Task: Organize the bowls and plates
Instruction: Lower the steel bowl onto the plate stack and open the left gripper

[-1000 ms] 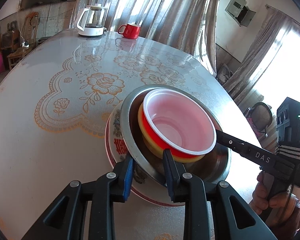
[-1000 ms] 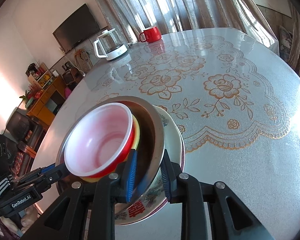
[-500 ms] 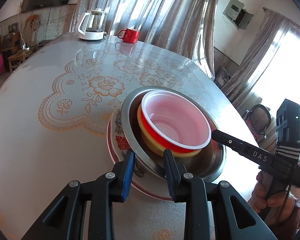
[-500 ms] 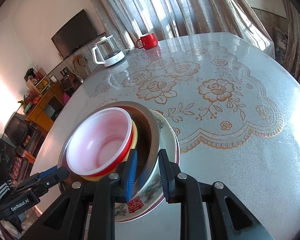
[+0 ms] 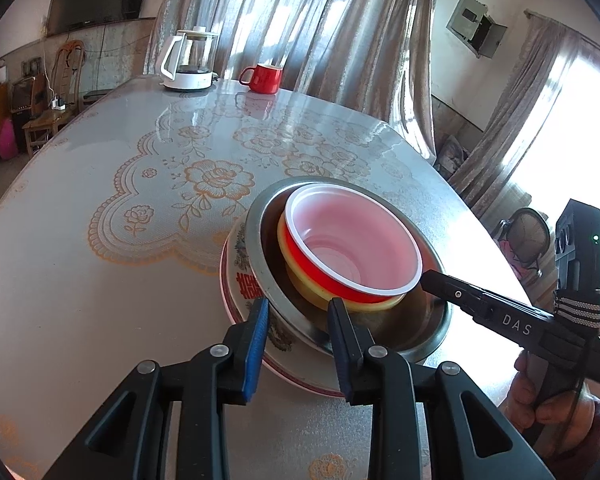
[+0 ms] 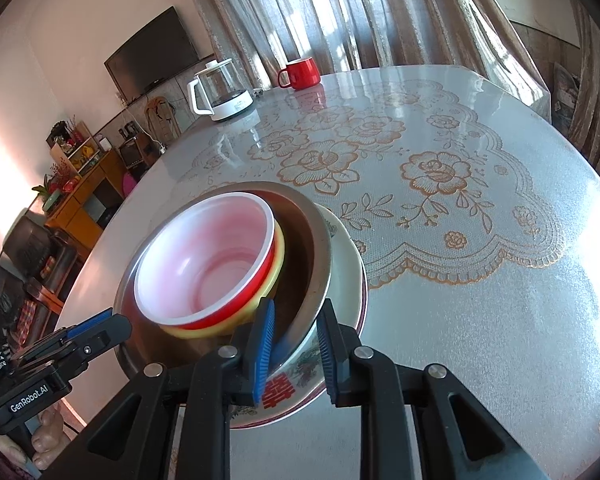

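A stack stands near the table's edge: a floral ceramic plate [image 5: 240,276] at the bottom, a steel bowl [image 5: 260,232] in it, then a yellow bowl [image 5: 300,280] and a red bowl [image 5: 356,240] with a white inside. My left gripper [image 5: 298,316] is shut on the near rims of the plate and steel bowl, one finger outside and one inside. From the other side, my right gripper [image 6: 296,340] is shut on the same two rims [image 6: 320,264]. Each gripper shows in the other's view: the right one [image 5: 432,278], the left one [image 6: 108,324]. Whether the plate rests on the table I cannot tell.
A white kettle [image 5: 188,64] and a red mug [image 5: 264,78] stand at the table's far edge by the curtains. The glossy flower-patterned tabletop [image 5: 140,200] spreads beyond the stack. A person's hand [image 5: 556,408] holds the right gripper's handle. Furniture and a wall television stand beyond the table.
My right gripper's fingers have closed in a little on the rims. Both views have drawn back slightly, and the stack stays between the two grippers.
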Action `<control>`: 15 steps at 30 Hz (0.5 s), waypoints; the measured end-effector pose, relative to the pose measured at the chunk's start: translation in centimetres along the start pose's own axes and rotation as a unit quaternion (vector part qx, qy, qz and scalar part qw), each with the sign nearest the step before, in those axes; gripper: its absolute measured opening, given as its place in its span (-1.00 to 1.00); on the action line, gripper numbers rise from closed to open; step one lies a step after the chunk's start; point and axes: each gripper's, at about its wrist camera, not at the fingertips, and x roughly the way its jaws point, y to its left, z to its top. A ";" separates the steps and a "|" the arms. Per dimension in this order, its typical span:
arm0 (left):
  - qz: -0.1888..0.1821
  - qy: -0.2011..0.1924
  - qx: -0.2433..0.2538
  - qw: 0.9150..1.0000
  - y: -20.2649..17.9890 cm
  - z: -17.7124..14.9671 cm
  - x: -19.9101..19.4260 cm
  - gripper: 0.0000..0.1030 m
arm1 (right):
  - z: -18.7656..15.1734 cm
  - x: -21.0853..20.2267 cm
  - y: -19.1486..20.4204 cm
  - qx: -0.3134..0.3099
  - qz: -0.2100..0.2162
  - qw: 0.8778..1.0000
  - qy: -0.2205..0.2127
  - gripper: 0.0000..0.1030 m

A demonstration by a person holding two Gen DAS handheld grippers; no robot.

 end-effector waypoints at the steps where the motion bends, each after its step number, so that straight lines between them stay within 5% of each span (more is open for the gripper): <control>1: 0.001 -0.001 0.000 1.000 0.0 0.0 -0.1 -0.42 | 0.0 0.0 0.0 0.001 0.001 1.000 0.000 -0.60; 15: 0.034 -0.009 0.011 0.999 -0.7 -0.8 -0.8 -0.39 | -0.4 -0.8 0.7 -0.010 -0.002 1.000 -0.010 -0.57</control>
